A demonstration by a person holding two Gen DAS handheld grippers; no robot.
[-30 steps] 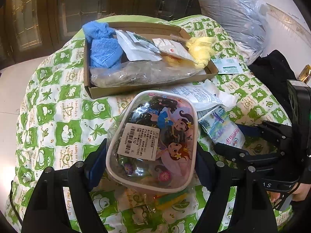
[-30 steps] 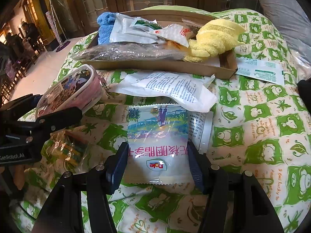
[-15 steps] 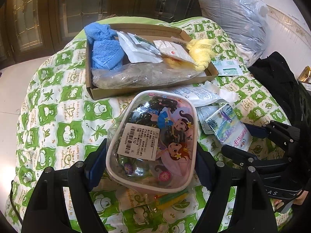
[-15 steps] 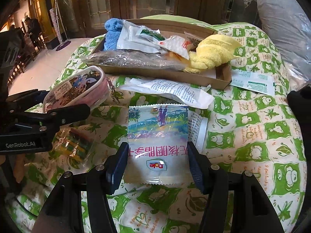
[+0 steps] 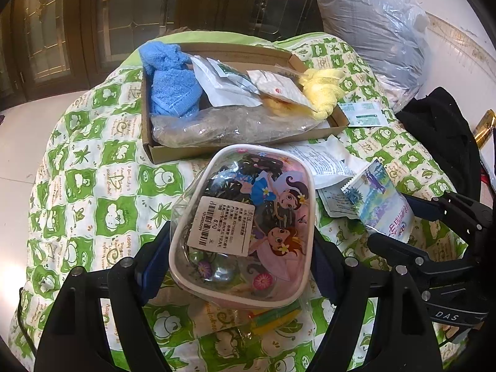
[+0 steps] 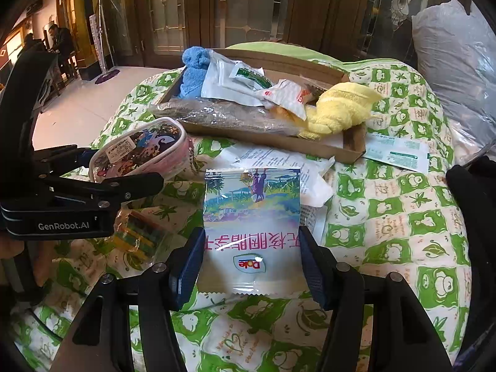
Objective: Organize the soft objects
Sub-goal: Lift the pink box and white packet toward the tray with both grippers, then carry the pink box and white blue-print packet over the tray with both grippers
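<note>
1. Your left gripper (image 5: 241, 263) is closed on the clear pouch (image 5: 245, 226) with the cartoon print and the barcode sticker; both blue pads press its sides, and it sits just above the green-and-white quilt (image 5: 93, 204).
2. Your right gripper (image 6: 251, 266) is closed on the snack packet (image 6: 252, 226), a pale sachet with a landscape picture and a Dole logo, pinched at its lower half with its top edge pointing away from you.
3. In the left wrist view the same packet appears to the right of the pouch, tilted, between the black fingers of your right gripper.
4. A white printed bag (image 6: 279, 158) lies on the quilt just behind the packet, in front of the cardboard tray (image 6: 338, 150).
5. The tray stands further back on the quilt and holds a blue towel (image 5: 173, 90) at its left end, a yellow towel (image 6: 341, 108) at its right end, several white sachets (image 6: 229, 83) between them and a long clear bag (image 5: 235, 125) of something grey-brown along the near wall.
6. A green-and-white sachet (image 6: 400, 152) lies flat on the quilt just right of the tray.
7. A crinkled wrapper with yellow and green sticks (image 6: 136, 235) lies under your left gripper; its contents look like candy or straws, but the view is too poor to be sure.
8. A large grey plastic-wrapped bundle (image 5: 375, 31) rests at the far right, beyond the quilt.
</note>
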